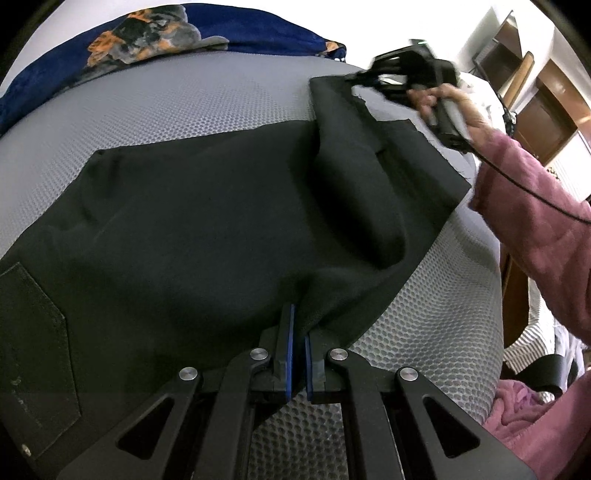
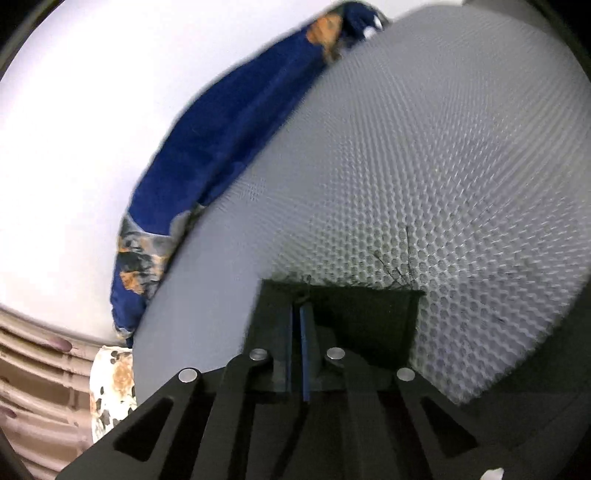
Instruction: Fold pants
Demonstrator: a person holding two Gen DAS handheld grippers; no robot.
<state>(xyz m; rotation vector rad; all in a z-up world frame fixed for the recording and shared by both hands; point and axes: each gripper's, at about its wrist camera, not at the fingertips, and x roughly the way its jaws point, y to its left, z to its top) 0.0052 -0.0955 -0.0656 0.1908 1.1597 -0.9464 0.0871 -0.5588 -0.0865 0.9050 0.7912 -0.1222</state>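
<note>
Pants, black, were spread flat on grey mesh mattress. Near edge was pinched in closed left gripper; far hem corner was clamped in closed right gripper, held by hand.

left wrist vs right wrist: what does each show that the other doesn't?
Left wrist only: the pants spread out with a back pocket, the left gripper shut on their near edge, and the hand and pink sleeve carrying the right gripper.
Right wrist only: the right gripper close up, shut on a frayed hem.
Both: the grey mesh mat and blue blanket.
</note>
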